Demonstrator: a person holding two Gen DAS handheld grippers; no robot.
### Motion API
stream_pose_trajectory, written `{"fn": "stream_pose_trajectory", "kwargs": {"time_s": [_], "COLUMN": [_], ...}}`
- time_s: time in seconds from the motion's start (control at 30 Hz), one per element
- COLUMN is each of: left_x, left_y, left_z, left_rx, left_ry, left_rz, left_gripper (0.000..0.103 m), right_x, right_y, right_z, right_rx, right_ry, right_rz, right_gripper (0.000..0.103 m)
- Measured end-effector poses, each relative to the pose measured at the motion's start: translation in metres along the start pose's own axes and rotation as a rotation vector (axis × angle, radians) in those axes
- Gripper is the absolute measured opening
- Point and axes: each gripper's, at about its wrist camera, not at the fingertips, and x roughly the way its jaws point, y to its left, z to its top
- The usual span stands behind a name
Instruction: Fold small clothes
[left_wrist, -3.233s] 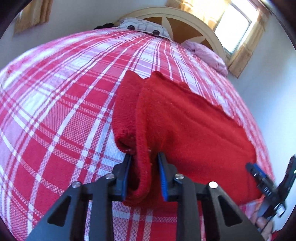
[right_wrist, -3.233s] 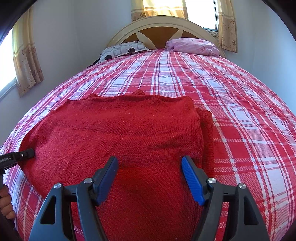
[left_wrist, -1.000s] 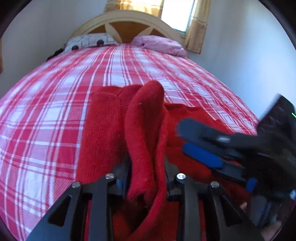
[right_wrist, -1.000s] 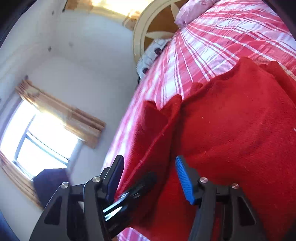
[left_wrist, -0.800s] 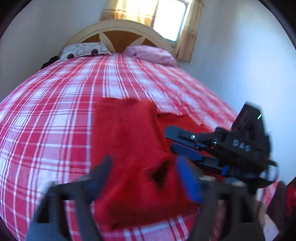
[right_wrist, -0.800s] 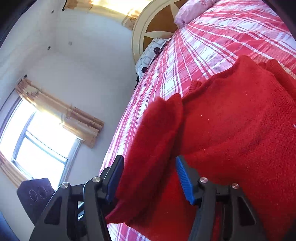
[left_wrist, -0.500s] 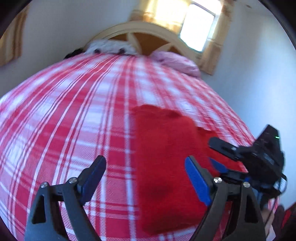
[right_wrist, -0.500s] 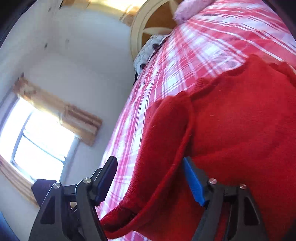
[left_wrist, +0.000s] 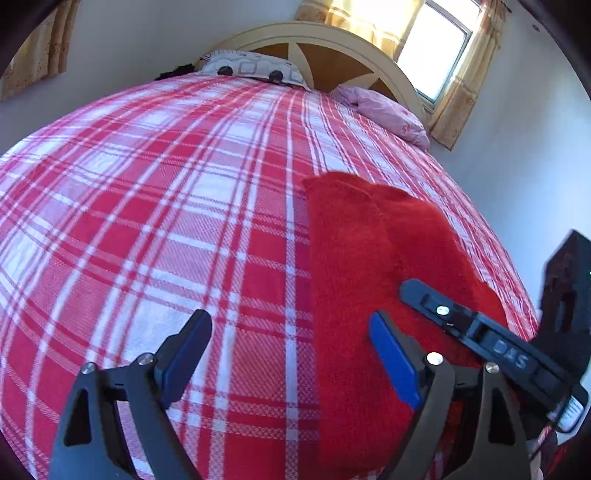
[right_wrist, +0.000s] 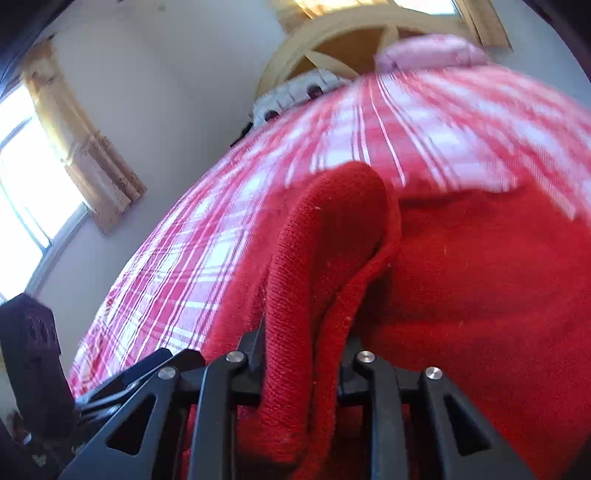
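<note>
Presently the red knitted garment (left_wrist: 373, 266) lies on the red-and-white checked bedspread (left_wrist: 166, 206), toward its right side in the left wrist view, well short of the grey patterned pillow (left_wrist: 251, 68) and the pink pillow (left_wrist: 384, 110) at the cream arched wooden headboard (left_wrist: 325, 37); it appears as a narrow lengthwise strip, which suggests at least one fold is laid; the left gripper (left_wrist: 291, 354) stands with its blue-padded jaws wide apart, nothing between them, hovering over bare bedspread just beside the garment's left edge; the right gripper (right_wrist: 303, 354) is closing its jaws, and a raised fold of the red knit sits squeezed between them, so it counts as clamped on the garment; that pinched fold stands up off the rest of the cloth, not yet laid flat; judged from this, the work is part-way: the lifted edge remains to be carried over and set down, and any crosswise fold is still outstanding; whether the far end lies square cannot be told.
</note>
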Motion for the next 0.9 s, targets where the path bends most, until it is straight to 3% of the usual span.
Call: {"fn": "stream_pose_trajectory", "kwargs": {"time_s": [0.27, 0.43, 0.57, 0.6, 0.7, 0.9], "left_x": [-0.006, 0.001, 0.013, 0.018, 0.030, 0.039], "left_y": [-0.009, -0.040, -0.063, -0.070, -0.088, -0.099], "left_z": [0.030, 0.030, 0.019, 0.016, 0.003, -0.009], "left_rx": [-0.007, 0.082, 0.142, 0.158, 0.206, 0.262], "left_ry": [-0.057, -0.060, -0.034, -0.024, 0.009, 0.000], "left_rz": [0.027, 0.025, 0.013, 0.012, 0.024, 0.096], "left_gripper": [0.090, 0.090, 0.090, 0.090, 0.090, 0.094], "right_x": [-0.070, -0.094, -0.072, -0.058, -0.058, -0.055], "right_y": [0.012, -0.036, -0.107, -0.127, -0.168, -0.160], "right_z": [0.037, 0.037, 0.006, -0.007, -0.013, -0.016], "right_rx": [-0.184, -0.204, -0.050, 0.010, 0.221, 0.205], "right_ry": [-0.127, -0.102, 0.002, 0.031, -0.019, -0.026], "right_rz": [0.004, -0.039, -0.067, -0.043, 0.122, 0.103], "right_gripper": [0.024, 0.024, 0.024, 0.024, 0.024, 0.026]}}
